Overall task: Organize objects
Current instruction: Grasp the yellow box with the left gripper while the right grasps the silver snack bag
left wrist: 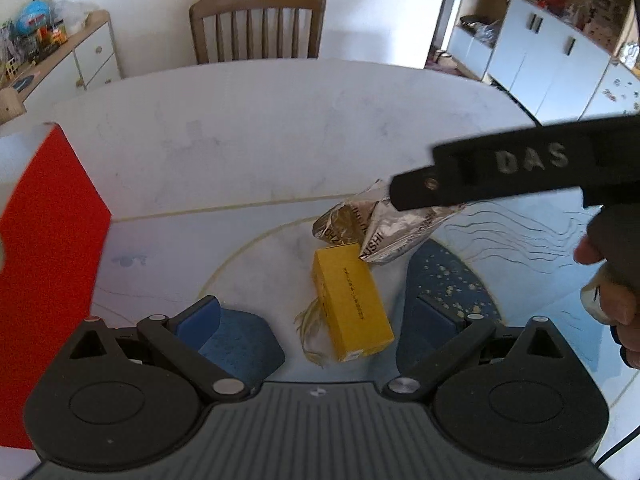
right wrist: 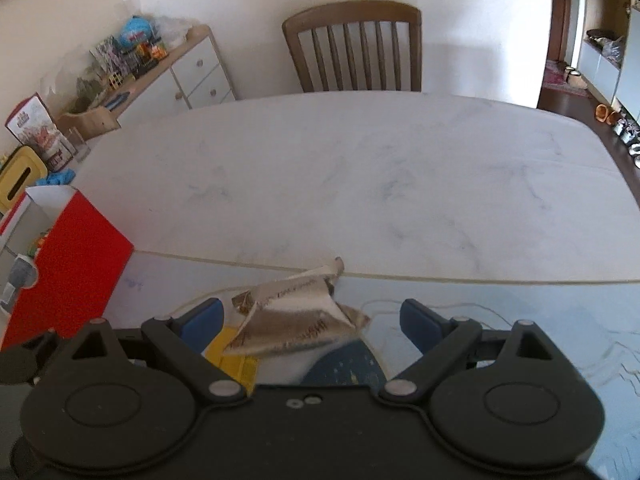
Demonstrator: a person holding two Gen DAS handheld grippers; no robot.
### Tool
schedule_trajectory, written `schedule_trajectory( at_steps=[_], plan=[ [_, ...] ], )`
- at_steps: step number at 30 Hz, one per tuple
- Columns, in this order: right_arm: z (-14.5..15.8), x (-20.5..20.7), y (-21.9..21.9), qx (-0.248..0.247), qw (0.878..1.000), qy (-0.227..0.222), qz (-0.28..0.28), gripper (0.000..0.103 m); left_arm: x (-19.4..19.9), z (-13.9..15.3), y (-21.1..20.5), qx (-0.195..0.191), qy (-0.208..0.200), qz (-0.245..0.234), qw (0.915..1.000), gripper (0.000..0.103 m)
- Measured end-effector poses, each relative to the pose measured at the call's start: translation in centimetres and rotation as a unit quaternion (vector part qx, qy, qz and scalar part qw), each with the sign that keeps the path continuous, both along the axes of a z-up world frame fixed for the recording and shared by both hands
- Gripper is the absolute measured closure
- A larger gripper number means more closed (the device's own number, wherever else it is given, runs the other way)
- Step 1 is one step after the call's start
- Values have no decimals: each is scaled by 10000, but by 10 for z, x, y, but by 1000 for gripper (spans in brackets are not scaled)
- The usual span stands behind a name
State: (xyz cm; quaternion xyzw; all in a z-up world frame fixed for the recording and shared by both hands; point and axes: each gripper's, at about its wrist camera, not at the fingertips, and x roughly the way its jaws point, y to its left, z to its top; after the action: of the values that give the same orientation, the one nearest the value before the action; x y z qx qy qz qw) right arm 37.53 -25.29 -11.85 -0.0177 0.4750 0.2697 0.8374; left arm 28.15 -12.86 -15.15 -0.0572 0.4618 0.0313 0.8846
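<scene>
A yellow box (left wrist: 352,300) lies on the patterned mat between the open blue fingers of my left gripper (left wrist: 320,316), not gripped. A crumpled silver foil packet (left wrist: 380,228) lies just beyond the box, touching its far end. My right gripper (right wrist: 310,314) hangs over the packet (right wrist: 300,316) with its jaws wide open around it; the yellow box (right wrist: 236,356) shows under its left finger. In the left wrist view the black body of the right gripper (left wrist: 520,172) reaches in from the right above the packet.
A red open box (left wrist: 52,248) stands at the left on the white table (left wrist: 280,128); it also shows in the right wrist view (right wrist: 72,264) with items inside. A wooden chair (right wrist: 356,48) stands behind the table. A cluttered sideboard (right wrist: 160,76) is at the far left.
</scene>
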Motion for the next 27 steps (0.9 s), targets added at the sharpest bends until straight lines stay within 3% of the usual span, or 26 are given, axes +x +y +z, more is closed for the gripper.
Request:
schedule_trajectory(
  at_steps=[11,17,27],
  plan=[
    [-30,16,26,-191,9989,361,231,11,12,-23,-11,-26,81,177,9998,1],
    [-35,18,23,-214,9984,456,254,20,10,-30,-15,45,47,193,9998,3],
    [-36,19,17,-77,9983,560,101,30,7,-33,-23,111,36,-123,9999,49]
  ],
)
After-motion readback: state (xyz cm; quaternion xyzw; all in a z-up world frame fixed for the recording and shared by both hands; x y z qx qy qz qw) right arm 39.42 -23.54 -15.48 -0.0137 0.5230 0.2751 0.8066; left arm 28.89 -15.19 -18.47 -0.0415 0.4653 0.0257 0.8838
